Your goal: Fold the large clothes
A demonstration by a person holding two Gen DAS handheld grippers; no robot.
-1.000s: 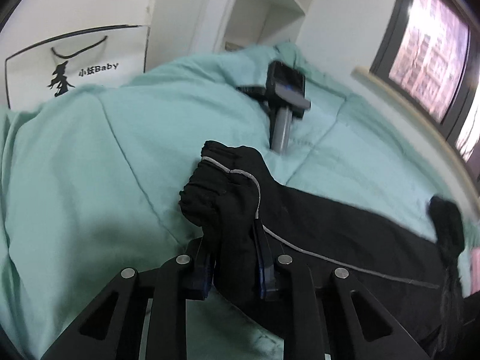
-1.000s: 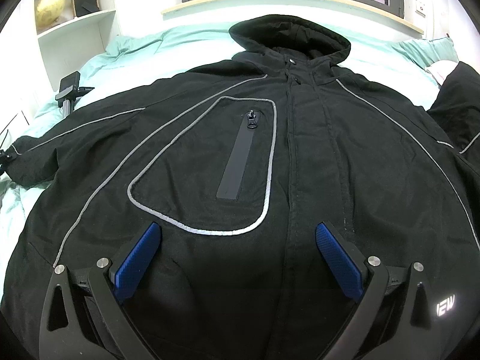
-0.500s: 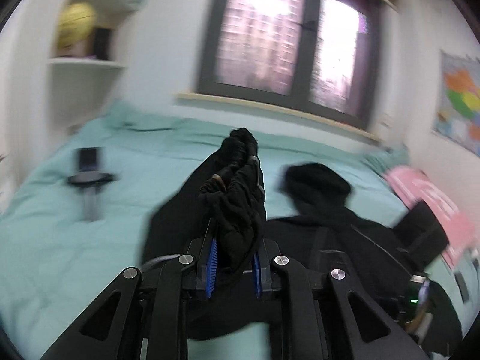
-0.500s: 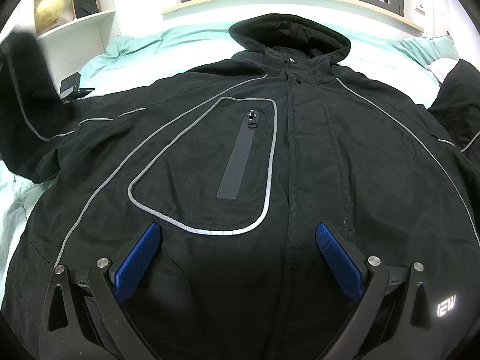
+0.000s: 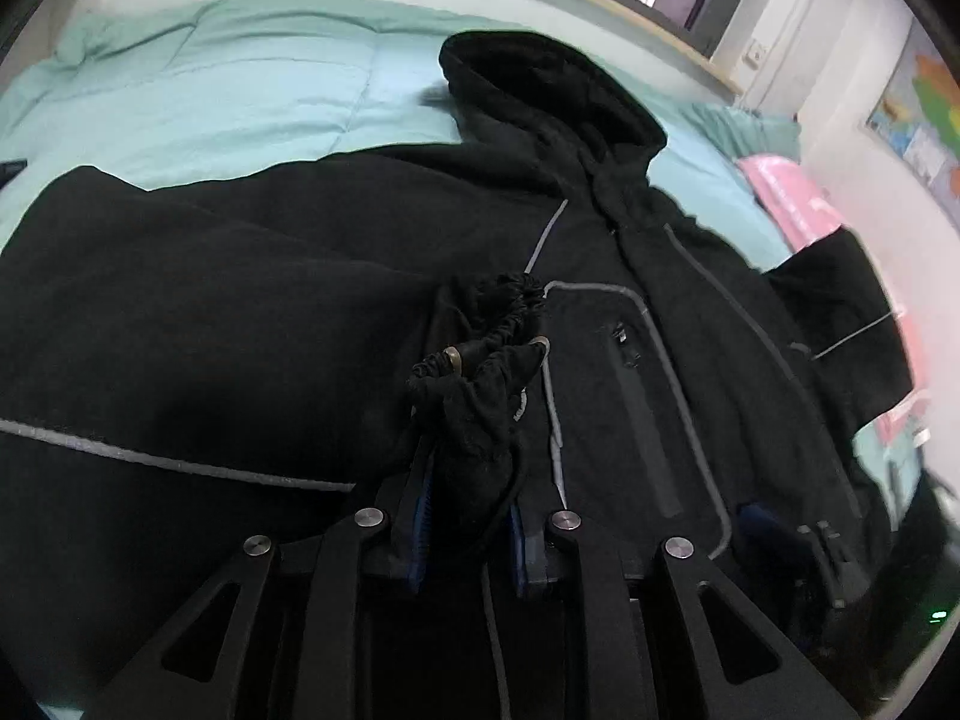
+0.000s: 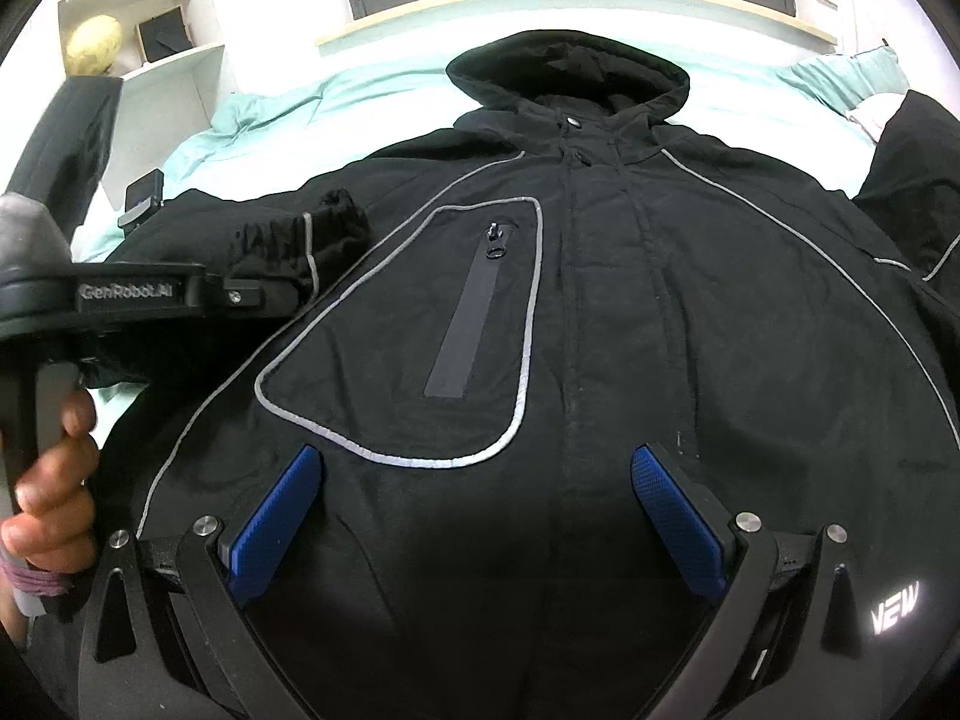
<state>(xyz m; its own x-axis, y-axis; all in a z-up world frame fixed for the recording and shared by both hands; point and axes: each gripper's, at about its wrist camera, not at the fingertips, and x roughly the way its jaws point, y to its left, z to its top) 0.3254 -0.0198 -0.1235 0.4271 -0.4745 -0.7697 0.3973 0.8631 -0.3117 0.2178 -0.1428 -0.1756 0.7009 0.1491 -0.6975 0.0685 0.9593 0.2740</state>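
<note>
Your left tongs (image 5: 465, 531) grasp the cuff (image 5: 480, 384), jaws easing apart. The jacket (image 6: 600, 330) lies flat on the bed (image 5: 240, 102) ahead of your released right tongs (image 6: 480, 516). Lay the cuff flat before letting go.

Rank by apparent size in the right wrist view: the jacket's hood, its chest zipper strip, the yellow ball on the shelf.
1. Hood, clearly largest.
2. Zipper strip: long but narrow.
3. Yellow ball: looks about the strip's size, and it lies farther from the camera, so the order of 2 and 3 is unsure.
</note>
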